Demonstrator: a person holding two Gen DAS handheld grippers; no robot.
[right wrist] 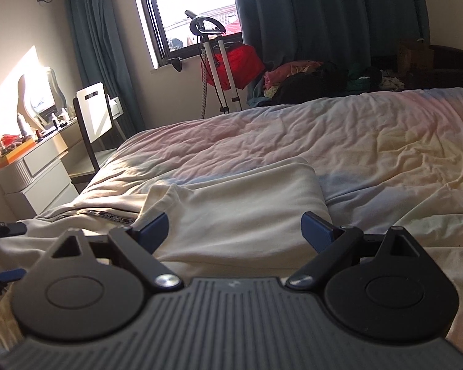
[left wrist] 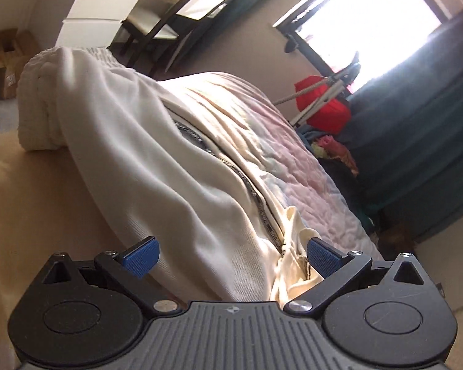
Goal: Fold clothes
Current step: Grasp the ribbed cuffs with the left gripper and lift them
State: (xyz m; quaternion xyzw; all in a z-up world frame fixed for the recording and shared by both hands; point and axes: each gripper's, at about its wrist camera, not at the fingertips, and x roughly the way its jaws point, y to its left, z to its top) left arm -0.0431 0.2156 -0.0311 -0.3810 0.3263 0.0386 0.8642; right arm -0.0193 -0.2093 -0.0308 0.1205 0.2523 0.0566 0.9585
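My left tongs (left wrist: 233, 257) gaped over the white garment (left wrist: 157, 166), touching nothing. My right tongs (right wrist: 234, 231) stood equally released above its folded part (right wrist: 240, 203), the bed (right wrist: 370, 154) stretching toward twelve o'clock.

Two wrist fisheyes, both low over the bed (right wrist: 293, 141) and looking across it toward the window.

We see the left view rolled hard, sitting very close to the cream garment (left wrist: 157, 160), looking along it with the window (left wrist: 367, 21) at upper right. We see the right view level, a little farther back, facing the same window (right wrist: 194, 6) over the folded part of the garment (right wrist: 240, 209). Both views share the garment, the bedspread, the white-backed chair (right wrist: 94, 114), the red bag (left wrist: 321, 108) and the teal curtains (right wrist: 324, 21).
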